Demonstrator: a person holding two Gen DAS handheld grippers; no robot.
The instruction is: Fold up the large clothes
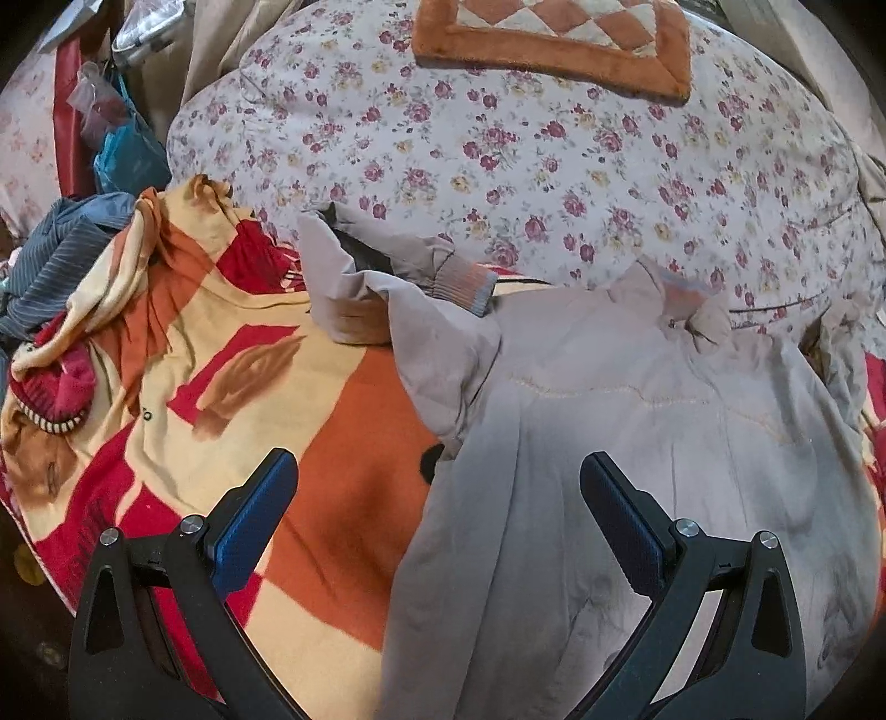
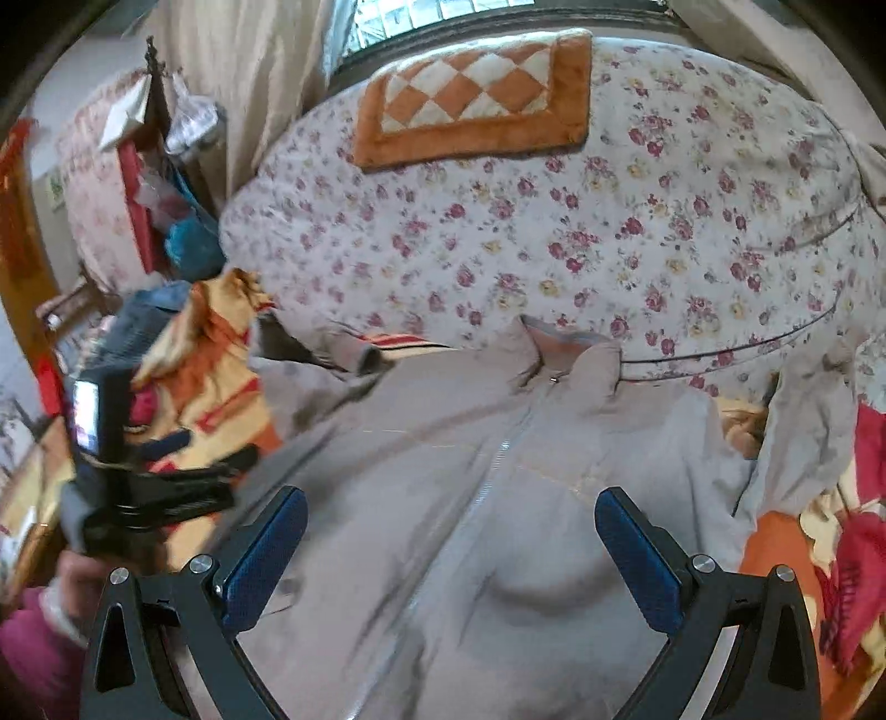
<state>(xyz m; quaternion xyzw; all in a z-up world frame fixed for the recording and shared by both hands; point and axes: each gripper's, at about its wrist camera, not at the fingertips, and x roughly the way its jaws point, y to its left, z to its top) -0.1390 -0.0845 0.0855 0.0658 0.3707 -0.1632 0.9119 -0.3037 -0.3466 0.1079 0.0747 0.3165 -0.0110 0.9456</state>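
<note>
On the far left of the left wrist view a blue striped cloth (image 1: 61,243) lies bunched up. Next to it spreads a big blanket (image 1: 221,354) with red, orange and cream shapes. A small red knit thing with a striped edge (image 1: 52,396) sits on the blanket near its left side.

The left gripper (image 1: 437,498) hangs above the bed with its two blue fingers (image 1: 257,520) spread wide. It holds nothing. One finger is over the blanket and the other is over the jacket.

The pale grey-tan jacket (image 1: 637,443) lies flat on the blanket, front side up. Its left sleeve (image 1: 387,277) is bent and crumpled, with a ribbed cuff at the end. The collar touches the flowery quilt (image 1: 498,155) behind it. An orange and white checked mat (image 1: 554,39) lies on top of the quilt.

In the right wrist view the left gripper (image 2: 155,471) shows at the left, blurry. The jacket (image 2: 443,526) fills the middle, and its zipper (image 2: 498,454) runs up to the collar. The right gripper (image 2: 451,531) hangs over the jacket's front. Its blue fingers (image 2: 637,559) are spread wide too, with nothing between them. The jacket's other sleeve (image 2: 803,432) lies rumpled on the right.
</note>
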